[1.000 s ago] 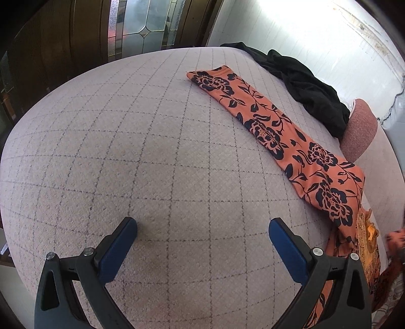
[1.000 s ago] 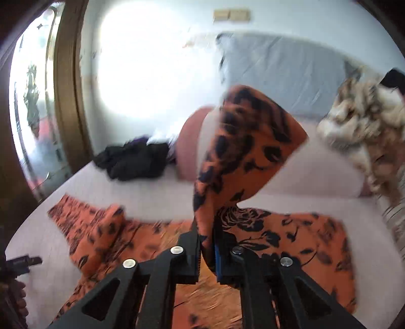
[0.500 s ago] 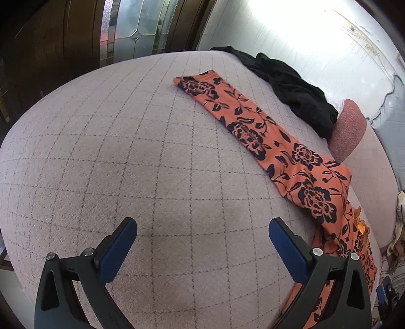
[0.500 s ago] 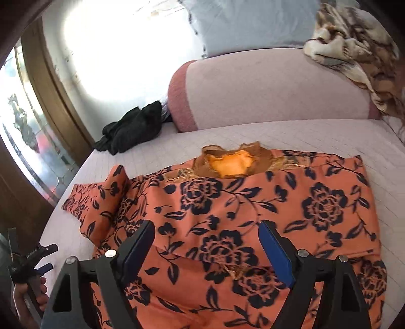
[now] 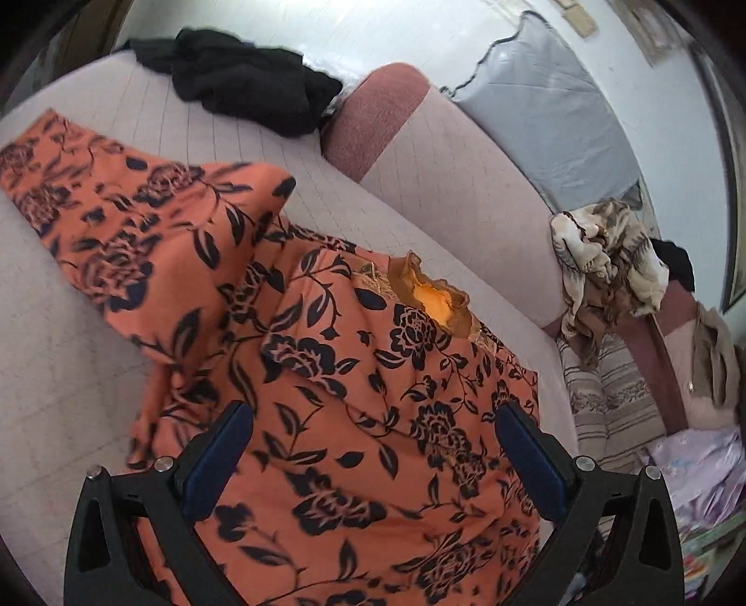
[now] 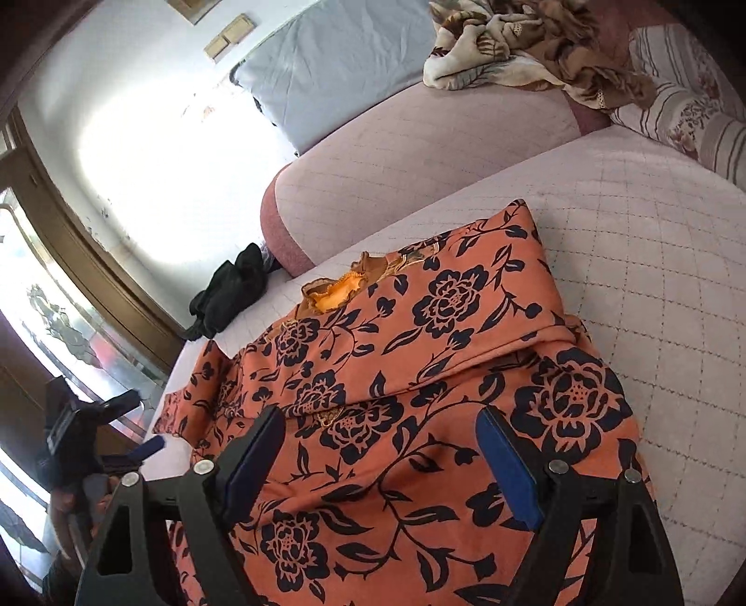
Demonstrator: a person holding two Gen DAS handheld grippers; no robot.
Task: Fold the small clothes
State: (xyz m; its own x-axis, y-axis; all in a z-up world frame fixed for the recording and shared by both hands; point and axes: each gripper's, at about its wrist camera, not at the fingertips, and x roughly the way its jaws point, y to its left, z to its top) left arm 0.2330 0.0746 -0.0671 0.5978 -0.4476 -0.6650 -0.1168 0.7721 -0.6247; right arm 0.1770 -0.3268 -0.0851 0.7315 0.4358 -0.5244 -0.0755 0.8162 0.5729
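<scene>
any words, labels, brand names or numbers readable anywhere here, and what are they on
None can be read.
The orange floral garment carries only a flower print, no label showing.
The lilac fabric at the left wrist view's edge bears faint marks, too blurred to tell.
The wall plates are blank.

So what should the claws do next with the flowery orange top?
Probably the left claw should pinch the sleeve and fold it in. One side of the orange top already lies folded across the front, that sleeve is spread out on the bed, and both claws are open.
</scene>
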